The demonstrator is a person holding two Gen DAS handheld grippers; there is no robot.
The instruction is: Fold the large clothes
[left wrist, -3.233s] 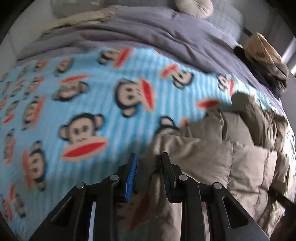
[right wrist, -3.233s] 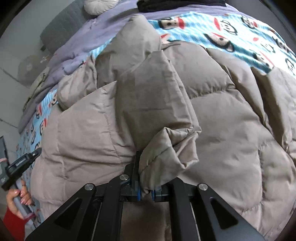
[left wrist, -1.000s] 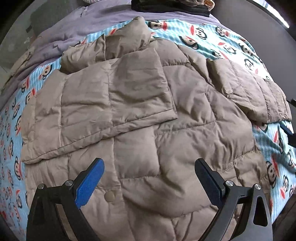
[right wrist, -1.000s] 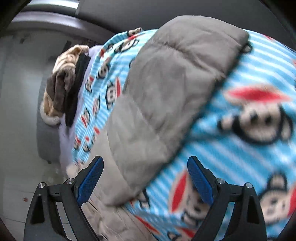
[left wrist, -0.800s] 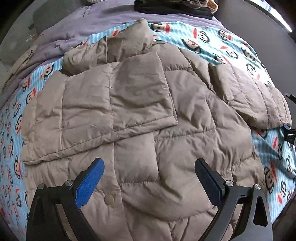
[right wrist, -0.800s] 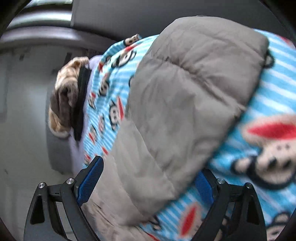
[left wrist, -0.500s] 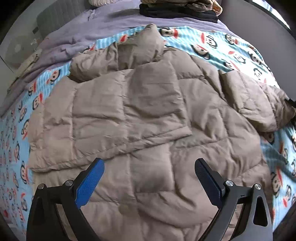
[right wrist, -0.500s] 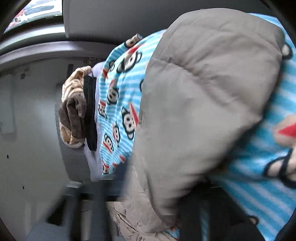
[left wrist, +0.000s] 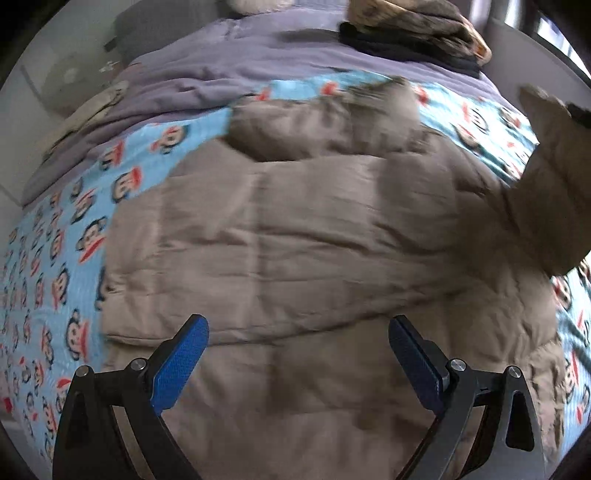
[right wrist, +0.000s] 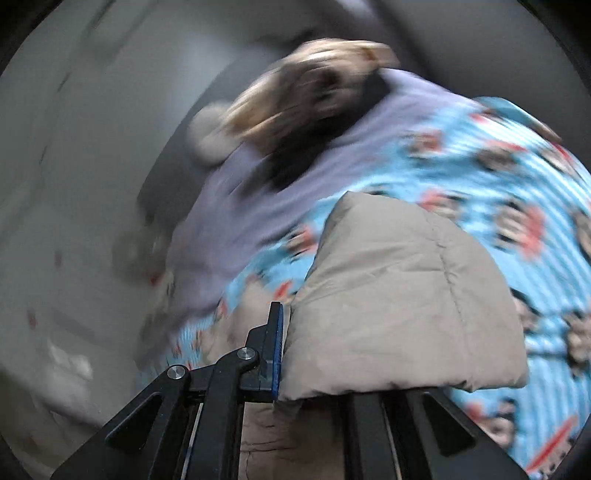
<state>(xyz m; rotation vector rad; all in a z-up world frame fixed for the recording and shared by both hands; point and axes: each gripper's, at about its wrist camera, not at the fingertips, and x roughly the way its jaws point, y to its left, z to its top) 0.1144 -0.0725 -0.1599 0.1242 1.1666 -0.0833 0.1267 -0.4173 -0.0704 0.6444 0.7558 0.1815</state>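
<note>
A beige puffer jacket [left wrist: 295,240] lies spread on a blue monkey-print blanket [left wrist: 74,229]; one sleeve is folded across its chest. My left gripper [left wrist: 297,363] hovers over the jacket's lower part, jaws wide open, nothing between the blue pads [left wrist: 181,362]. My right gripper [right wrist: 284,369] is shut on the cuff end of the other sleeve [right wrist: 399,314], which is raised off the blanket; one finger is hidden behind the fabric. In the left wrist view that lifted sleeve [left wrist: 546,177] rises at the right edge.
A purple duvet [left wrist: 258,62] covers the head of the bed. A pile of brown and black clothes [left wrist: 413,33] sits at the far right on it, and a pale round pillow [right wrist: 210,136] lies beside it. A grey wall borders the bed.
The right gripper went from wide open around the sleeve end to shut on it, then rolled and lifted it. The left gripper drew back over the jacket, still open.
</note>
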